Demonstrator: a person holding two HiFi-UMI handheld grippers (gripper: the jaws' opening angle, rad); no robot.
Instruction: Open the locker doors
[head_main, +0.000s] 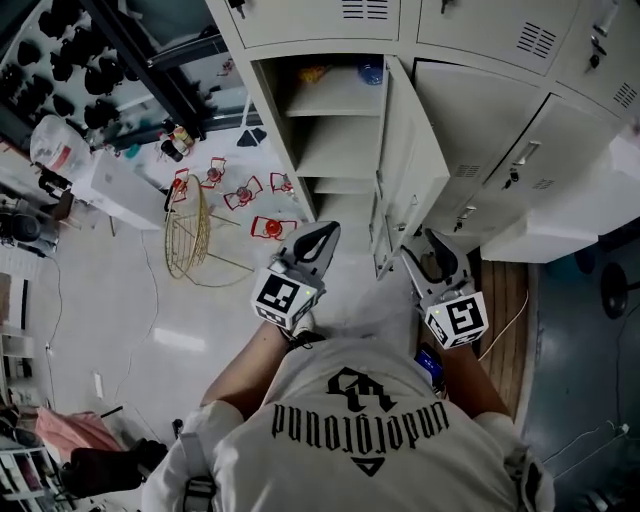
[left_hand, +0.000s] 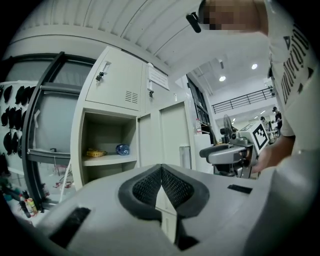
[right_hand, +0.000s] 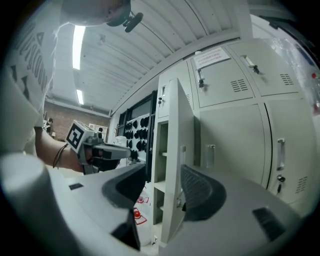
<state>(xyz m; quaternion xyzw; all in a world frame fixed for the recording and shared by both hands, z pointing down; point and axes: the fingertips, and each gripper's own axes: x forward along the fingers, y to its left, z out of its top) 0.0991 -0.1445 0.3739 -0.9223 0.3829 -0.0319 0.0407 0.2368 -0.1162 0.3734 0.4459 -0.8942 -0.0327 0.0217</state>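
Locker door (head_main: 405, 170) stands swung out, just ahead of me.
My left tongs (left_hand: 161, 172) are pressed together and empty, kept clear of it; my right tongs (right_hand: 162, 185) are spread astride the door's edge, not pinching, likely freeing it.

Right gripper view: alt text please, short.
The right gripper has its jaws apart, with the edge of an open locker door seen between them, not gripped; the open locker's shelves show behind. Closed lockers stand to the right, and the person's left gripper is at left.
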